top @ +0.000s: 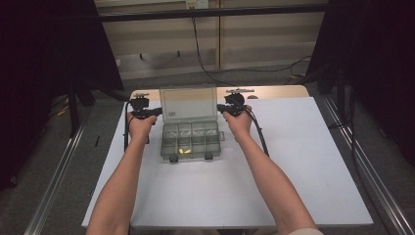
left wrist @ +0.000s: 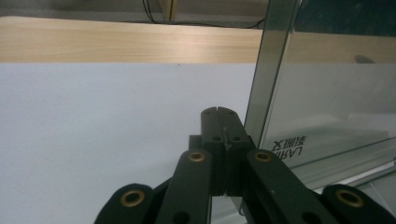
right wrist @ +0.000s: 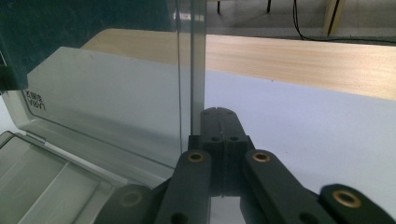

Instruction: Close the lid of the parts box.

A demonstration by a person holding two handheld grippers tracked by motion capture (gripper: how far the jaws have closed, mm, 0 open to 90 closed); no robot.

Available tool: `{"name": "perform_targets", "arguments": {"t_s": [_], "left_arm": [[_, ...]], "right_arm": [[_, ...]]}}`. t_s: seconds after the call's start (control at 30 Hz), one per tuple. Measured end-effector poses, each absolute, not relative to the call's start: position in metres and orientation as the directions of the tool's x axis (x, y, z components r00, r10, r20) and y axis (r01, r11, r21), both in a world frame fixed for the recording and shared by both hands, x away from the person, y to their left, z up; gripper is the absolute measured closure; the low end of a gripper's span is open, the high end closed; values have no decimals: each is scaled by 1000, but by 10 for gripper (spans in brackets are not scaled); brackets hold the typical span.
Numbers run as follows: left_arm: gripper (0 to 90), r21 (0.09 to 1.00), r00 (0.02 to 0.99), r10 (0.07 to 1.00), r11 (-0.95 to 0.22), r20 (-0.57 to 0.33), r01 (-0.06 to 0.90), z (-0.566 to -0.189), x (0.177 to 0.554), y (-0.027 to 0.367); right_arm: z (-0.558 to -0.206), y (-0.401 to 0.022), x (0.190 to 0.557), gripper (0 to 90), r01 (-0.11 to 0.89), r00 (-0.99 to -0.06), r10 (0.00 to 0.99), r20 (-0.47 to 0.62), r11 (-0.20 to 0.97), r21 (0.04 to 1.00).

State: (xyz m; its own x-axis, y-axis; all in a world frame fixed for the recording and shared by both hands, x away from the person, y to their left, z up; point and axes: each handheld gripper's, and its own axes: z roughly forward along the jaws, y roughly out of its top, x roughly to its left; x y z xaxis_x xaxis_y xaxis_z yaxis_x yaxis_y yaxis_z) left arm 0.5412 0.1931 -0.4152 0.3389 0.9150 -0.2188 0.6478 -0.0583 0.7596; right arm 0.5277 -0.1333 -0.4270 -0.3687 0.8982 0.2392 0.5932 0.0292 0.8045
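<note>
The compartment box (top: 190, 139) sits at the centre of the high view, on the white sheet covering the bench (top: 303, 161), with its transparent lid (top: 189, 103) raised upright behind the tray. The left hand-held gripper (top: 159, 111) is stationed at the lid's left edge and the right hand-held gripper (top: 219, 108) at its right edge, one to each side. This symmetrical placement suggests the lid is being steadied or swung from both ends so that it pivots evenly on its hinge without twisting. In the left gripper view, the left hand-held gripper (left wrist: 219, 110) has its jaws clenched together with nothing between them, and the lid edge (left wrist: 271, 70) stands just beside the tips, to their right. In the right gripper view, the right hand-held gripper (right wrist: 219, 110) is likewise clenched and empty, with the lid edge (right wrist: 191, 70) just beside the tips, to their left. Whether the tips actually touch the lid cannot be determined. The box is smoky grey, translucent plastic, divided into a grid of small compartments. Two dark latches sit on its front wall, and small yellow parts (top: 184, 151) lie in one compartment of the front row. A printed label appears in the lid's lower corner.
</note>
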Motion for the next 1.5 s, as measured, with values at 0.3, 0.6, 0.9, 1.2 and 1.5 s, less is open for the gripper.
{"name": "perform_targets", "arguments": {"t_s": [0.3,0.6,0.9,1.2,1.5], "left_arm": [[900,771,363,917,-111,-163,627,-409,529,192],[900,773,377,920,-164,-104,613,-403,516,189],[900,768,377,922,-177,-90,616,-404,505,189],[900,769,384,920,-189,-79,611,-405,494,189],[900,759,397,914,-201,-81,619,-410,480,189]], "right_arm": [[-422,-133,517,900,572,-399,897,190,81,816],[-419,-134,506,900,561,-407,895,185,85,824],[-417,-132,493,900,548,-431,891,142,133,826],[-419,-132,481,900,549,-450,883,131,158,821],[-425,-135,466,900,556,-475,872,121,191,809]]}}
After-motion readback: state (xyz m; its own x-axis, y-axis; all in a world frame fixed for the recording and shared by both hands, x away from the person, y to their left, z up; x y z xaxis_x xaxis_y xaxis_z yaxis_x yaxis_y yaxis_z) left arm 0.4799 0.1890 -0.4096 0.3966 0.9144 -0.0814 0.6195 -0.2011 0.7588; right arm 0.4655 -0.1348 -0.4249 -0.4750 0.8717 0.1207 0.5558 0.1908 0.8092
